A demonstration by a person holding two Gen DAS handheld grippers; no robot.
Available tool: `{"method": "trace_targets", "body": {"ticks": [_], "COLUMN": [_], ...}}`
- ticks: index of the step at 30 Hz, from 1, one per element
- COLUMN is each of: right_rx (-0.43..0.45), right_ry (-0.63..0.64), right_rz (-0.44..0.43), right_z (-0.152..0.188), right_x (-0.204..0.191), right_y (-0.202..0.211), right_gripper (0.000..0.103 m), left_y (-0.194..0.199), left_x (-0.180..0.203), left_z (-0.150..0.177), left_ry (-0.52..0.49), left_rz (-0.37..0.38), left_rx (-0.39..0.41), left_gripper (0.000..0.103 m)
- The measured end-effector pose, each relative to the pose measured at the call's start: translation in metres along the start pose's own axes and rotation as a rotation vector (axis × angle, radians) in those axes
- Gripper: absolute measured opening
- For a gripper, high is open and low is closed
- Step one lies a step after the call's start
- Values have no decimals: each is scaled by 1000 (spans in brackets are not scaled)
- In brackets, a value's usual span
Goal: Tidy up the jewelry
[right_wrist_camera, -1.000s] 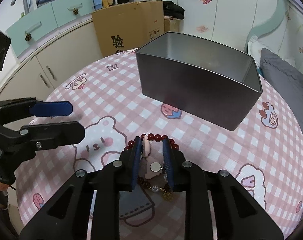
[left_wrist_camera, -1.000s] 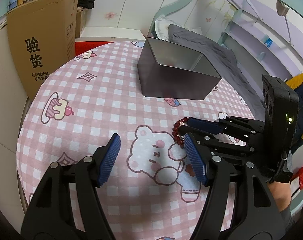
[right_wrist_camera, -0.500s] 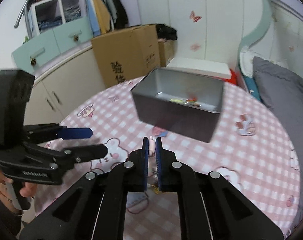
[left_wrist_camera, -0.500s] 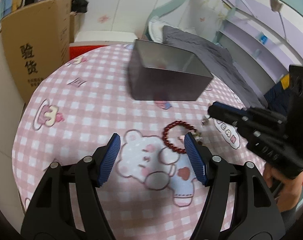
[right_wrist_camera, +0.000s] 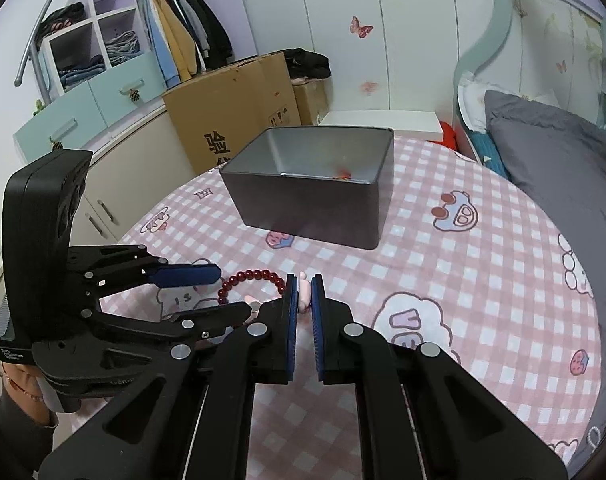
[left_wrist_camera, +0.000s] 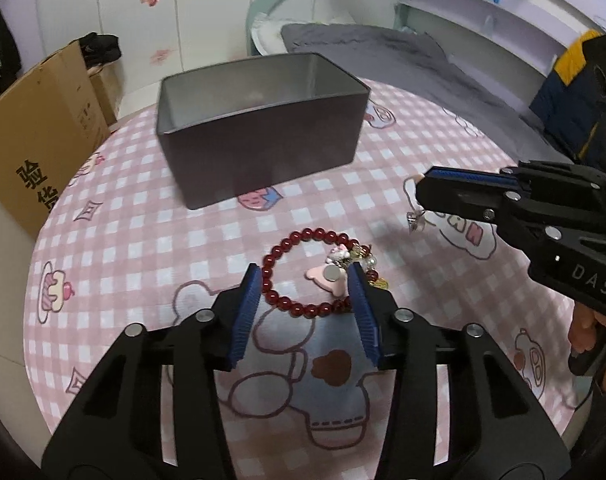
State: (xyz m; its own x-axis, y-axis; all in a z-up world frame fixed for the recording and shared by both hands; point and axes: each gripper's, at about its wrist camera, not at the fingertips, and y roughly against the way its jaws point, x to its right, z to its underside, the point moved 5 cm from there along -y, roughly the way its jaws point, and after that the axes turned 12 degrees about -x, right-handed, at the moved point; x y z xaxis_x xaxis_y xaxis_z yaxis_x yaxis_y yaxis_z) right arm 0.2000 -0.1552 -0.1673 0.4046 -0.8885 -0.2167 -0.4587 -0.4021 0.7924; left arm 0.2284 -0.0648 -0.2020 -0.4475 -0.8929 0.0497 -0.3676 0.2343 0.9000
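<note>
Since a second ago the right gripper (right_wrist_camera: 301, 294) has lifted away from the red bead bracelet (left_wrist_camera: 303, 272) with a small pink charm (right_wrist_camera: 302, 292) pinched in its jaws, and the left gripper (left_wrist_camera: 305, 304) has slid over to straddle the bracelet. Now the right jaws are pressed nearly together on the pink charm, which pokes out past their tips; in the left wrist view a thin chain with a small clear pendant (left_wrist_camera: 417, 222) dangles from them above the worktop (left_wrist_camera: 143, 248). The left jaws are closing, about half open, with their blue pads (left_wrist_camera: 247, 312) on either side of the bracelet. Whether the pads touch the beads cannot be told. The bracelet lies flat on the pink checked cloth of the round worktop, just in front of the grey metal box (left_wrist_camera: 263, 136), with a pink bear-shaped piece (left_wrist_camera: 329, 280) inside its ring and a cluster of small charms on its right side. The box stands open, something small and red on its floor (right_wrist_camera: 343, 174). A cardboard carton (right_wrist_camera: 231, 120) stands behind the box.
</note>
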Motion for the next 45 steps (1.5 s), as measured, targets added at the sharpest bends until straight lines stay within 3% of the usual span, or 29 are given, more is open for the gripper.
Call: {"method": "trace_targets", "body": {"ticks": [10, 12, 17, 24, 30, 34, 45], "right_rx": [-6, -7, -3, 29, 70, 102, 111], "right_ry": [-15, -16, -17, -16, -7, -12, -28], "right_rz": [-29, -31, -32, -33, -23, -35, -1], "right_z": [2, 2, 1, -7, -24, -46, -96], "right_x": [5, 5, 5, 4, 3, 5, 15], "right_y": [-6, -7, -6, 7, 19, 23, -3], "right_gripper": [6, 6, 6, 6, 6, 6, 6], "left_y": [-15, -15, -14, 13, 55, 65, 35], "left_x": [11, 14, 12, 2, -8, -26, -62], "left_z": [-3, -4, -3, -6, -30, -54, -103], "left_ry": [-68, -81, -70, -12, 23, 77, 178], "left_rz": [-9, -3, 8, 118, 211, 229, 196], "left_rx": [-35, -32, -24, 33, 139, 175, 120], "left_gripper": [30, 23, 22, 22, 22, 22, 22]}}
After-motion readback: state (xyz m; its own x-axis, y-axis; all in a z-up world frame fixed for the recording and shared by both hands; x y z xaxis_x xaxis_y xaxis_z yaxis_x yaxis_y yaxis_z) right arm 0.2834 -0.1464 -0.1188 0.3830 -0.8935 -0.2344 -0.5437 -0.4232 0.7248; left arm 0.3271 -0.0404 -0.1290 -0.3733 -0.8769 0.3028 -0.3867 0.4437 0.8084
